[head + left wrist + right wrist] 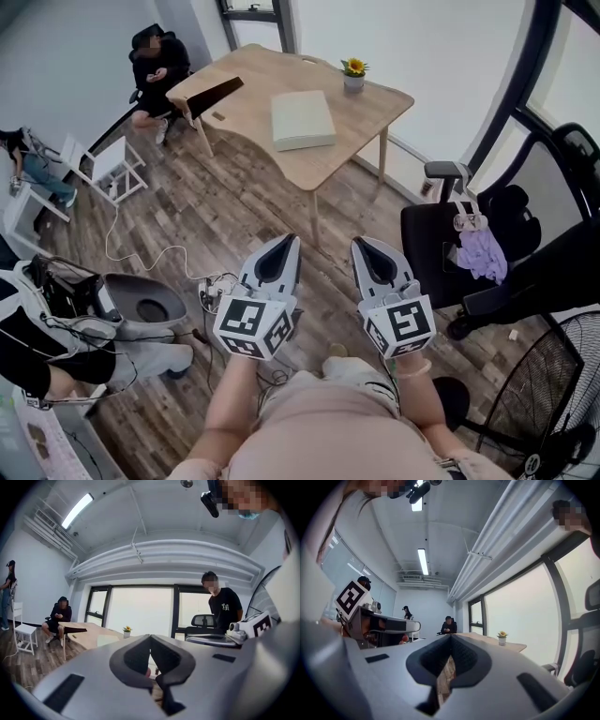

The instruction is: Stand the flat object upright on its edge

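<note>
Pale flat object point(303, 120) seen lying flat on the wooden table point(253, 77), well apart from both grippers, left gripper point(284, 244) and right gripper point(364, 244) held level side by side above the floor point(234, 216), each pair of jaws clenched together, empty.

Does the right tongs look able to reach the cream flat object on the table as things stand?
Probably not yet. The right tongs are shut and held over the floor, well short of the table, where the flat object lies. Nothing blocks the way; a step forward should do.
</note>
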Demonstrator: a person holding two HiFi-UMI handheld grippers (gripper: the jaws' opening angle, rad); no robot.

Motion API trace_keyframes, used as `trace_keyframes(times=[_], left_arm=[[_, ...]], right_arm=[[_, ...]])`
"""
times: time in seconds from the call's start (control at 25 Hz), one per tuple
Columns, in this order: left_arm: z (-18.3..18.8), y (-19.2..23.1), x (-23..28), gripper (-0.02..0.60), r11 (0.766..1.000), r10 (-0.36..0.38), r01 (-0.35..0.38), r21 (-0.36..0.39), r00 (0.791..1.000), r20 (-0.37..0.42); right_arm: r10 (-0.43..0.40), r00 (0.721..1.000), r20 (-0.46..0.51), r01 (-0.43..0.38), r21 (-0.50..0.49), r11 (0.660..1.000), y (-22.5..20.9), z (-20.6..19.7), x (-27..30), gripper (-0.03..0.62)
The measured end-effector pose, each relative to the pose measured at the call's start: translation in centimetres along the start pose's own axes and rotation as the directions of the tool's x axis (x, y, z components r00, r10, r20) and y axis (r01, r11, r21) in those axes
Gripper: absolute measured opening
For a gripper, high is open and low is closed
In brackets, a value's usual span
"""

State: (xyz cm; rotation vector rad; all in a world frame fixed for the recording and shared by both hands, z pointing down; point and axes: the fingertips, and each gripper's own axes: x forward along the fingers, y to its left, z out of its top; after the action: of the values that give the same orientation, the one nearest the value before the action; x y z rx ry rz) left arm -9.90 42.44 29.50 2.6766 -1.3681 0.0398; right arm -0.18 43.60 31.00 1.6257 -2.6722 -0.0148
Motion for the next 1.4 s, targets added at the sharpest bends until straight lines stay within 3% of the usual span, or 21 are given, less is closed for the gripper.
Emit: trace_keyframes(times=[0.24,0.68,1.4], left_arm=[[0.2,-0.3,2.5,0.011,0.999,0.034,-0.034,0.001,0.999,-0.002],[0.4,-0.2,6.7,0.011,1.0,0.02,-0.02,-0.003,1.0,-0.018],[0.7,6.8,15.9,0.011,0.999,-0.029,0.028,-0.02,0.999,-0.032]], right_arm=[[0.024,1.0,0.004,-0.024,-0.023,0.999,-2.2,-0.1,1.1,0.0],[0.025,1.0,0.006,-0.025,-0.007,1.0,-5.7,-0.7,4.3,0.0],[0.001,1.0,-0.021,-0.001,-0.014,1.0,-10.3,-1.6,14.7,0.0]])
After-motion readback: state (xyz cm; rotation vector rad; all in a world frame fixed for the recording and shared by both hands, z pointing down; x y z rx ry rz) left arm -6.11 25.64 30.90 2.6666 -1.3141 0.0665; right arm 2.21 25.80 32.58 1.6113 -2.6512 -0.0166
